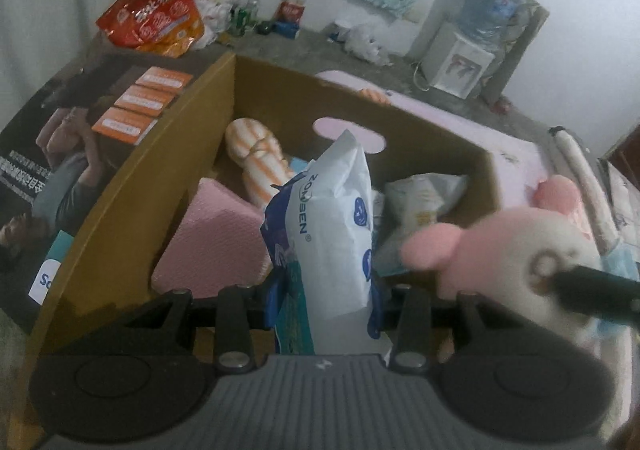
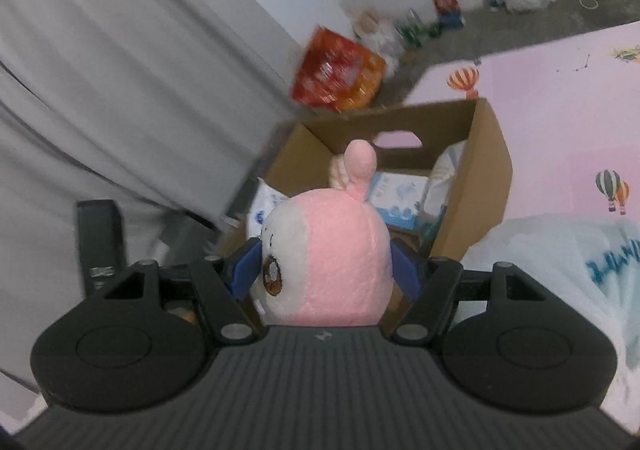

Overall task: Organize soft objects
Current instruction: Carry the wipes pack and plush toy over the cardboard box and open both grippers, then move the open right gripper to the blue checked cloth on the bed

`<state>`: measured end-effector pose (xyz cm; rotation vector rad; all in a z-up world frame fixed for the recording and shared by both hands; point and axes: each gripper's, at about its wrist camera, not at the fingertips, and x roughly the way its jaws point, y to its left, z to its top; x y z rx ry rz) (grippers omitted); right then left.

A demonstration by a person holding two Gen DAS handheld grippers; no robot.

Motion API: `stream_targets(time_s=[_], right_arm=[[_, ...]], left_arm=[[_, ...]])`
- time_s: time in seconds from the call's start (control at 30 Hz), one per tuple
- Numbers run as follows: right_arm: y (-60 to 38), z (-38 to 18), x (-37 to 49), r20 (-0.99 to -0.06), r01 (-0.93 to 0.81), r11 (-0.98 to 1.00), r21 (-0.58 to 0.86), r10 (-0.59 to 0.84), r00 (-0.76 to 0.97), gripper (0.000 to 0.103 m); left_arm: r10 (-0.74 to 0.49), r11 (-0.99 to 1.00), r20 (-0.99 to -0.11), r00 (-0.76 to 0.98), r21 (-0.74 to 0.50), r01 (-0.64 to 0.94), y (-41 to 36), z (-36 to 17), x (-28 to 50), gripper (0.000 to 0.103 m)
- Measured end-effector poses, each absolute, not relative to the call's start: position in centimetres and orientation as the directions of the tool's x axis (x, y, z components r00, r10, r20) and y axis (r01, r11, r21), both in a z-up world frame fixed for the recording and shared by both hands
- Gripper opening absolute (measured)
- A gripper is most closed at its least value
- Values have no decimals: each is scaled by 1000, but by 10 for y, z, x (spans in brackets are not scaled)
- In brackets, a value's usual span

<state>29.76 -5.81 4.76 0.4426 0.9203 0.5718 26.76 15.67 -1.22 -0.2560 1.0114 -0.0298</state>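
Now, your right gripper (image 2: 326, 274) pinches pink plush (image 2: 332, 250) near cardboard box (image 2: 488, 169) front rim. Left gripper (image 1: 324, 286) clamps white tissue pack (image 1: 340, 217) over box middle. Risk: plush slips from shallow squeeze, or grippers collide above crowded box.

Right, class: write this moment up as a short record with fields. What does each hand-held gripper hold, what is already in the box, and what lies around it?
left hand-held gripper: shut on white pack, over the box
right hand-held gripper: shut on pink plush, short of the box
box: cardboard, open, on pink mat
inside box: pink pad, striped toy, pale bags
behind box: red snack bag
far corner: water dispenser
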Motion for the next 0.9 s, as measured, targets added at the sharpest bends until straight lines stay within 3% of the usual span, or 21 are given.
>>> stream_targets(time_s=[0.3, 0.77, 0.87, 0.9], right_arm=[[-33, 12, 335, -722, -253, 841, 478, 541, 432, 73], [-86, 45, 303, -637, -248, 840, 482, 530, 560, 79], [-98, 48, 293, -626, -244, 836, 491, 534, 568, 79], [-102, 49, 289, -623, -240, 835, 495, 534, 571, 79]], left_arm=[[-133, 977, -859, 494, -198, -83, 160, -33, 278, 42], [-81, 994, -912, 403, -103, -35, 130, -58, 290, 44], [-81, 995, -904, 420, -97, -17, 124, -57, 288, 45], [-82, 995, -902, 424, -98, -16, 123, -56, 287, 50]])
